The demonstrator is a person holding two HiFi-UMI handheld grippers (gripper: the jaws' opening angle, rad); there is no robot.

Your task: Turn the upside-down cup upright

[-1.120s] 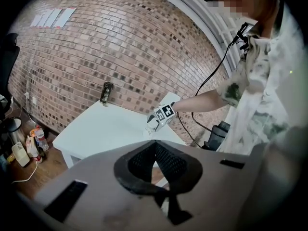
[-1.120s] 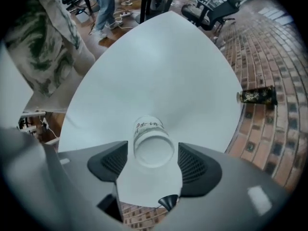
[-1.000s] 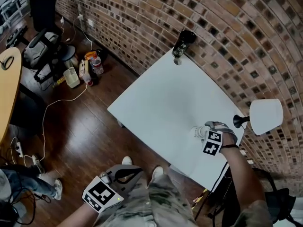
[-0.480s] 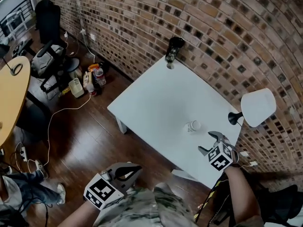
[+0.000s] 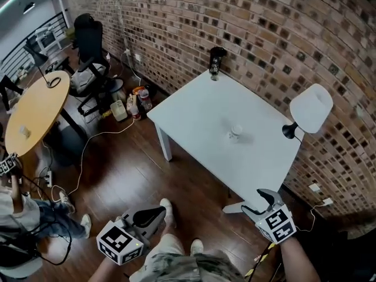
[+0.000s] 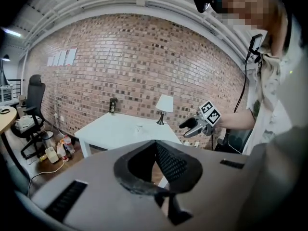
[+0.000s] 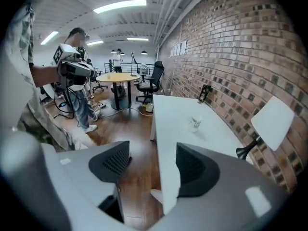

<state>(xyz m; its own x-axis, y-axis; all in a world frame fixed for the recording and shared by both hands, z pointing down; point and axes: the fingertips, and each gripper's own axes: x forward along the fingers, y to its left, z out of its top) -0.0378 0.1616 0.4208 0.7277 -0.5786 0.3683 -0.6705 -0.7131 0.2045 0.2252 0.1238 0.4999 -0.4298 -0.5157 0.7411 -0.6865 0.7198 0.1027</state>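
Fingers of right gripper [image 7: 147,162] apart, closing, nothing between; left gripper [image 6: 156,146] fingers together, empty. Both at bottom of head view, off table [image 5: 194,116]; cup [image 5: 235,132] stands mid-table.

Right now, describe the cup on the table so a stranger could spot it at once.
Find the white table against the brick wall. The cup stands alone near its middle. It is small and pale, unlike the tall dark bottle at the far corner and the white-shaded lamp.
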